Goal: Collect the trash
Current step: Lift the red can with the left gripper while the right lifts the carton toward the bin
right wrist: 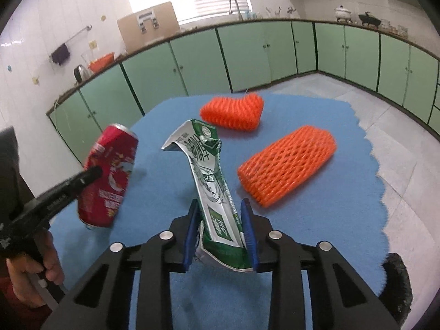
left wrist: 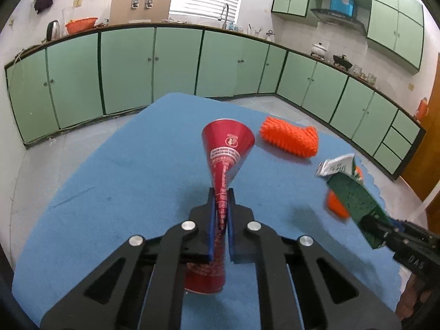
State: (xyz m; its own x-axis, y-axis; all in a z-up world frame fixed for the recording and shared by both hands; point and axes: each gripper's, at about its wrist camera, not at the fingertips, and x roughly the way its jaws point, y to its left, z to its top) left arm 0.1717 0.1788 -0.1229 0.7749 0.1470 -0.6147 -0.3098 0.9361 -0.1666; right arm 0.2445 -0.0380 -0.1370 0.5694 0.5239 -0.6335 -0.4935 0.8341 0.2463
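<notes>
Your left gripper (left wrist: 221,192) is clamped on a crushed red can (left wrist: 227,148) (white lettering, illegible) above the blue mat (left wrist: 123,170). Your right gripper (right wrist: 220,214) pinches a flattened green-and-white carton (right wrist: 211,176), its print unreadable, beside two orange foam nets (right wrist: 286,165).

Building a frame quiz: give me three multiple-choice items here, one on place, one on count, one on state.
1. Where are the orange foam nets?
A) on the blue mat
B) on the counter
C) in the tongs

2. How many orange foam nets are there?
A) one
B) two
C) four

3. What state is the red can in?
A) crushed between the left tongs
B) standing free
C) lying on the floor

Answers: 1 A, both lie on the blue mat; 2 B, the right wrist view shows two; 3 A, the pads pinch its flattened middle.
</notes>
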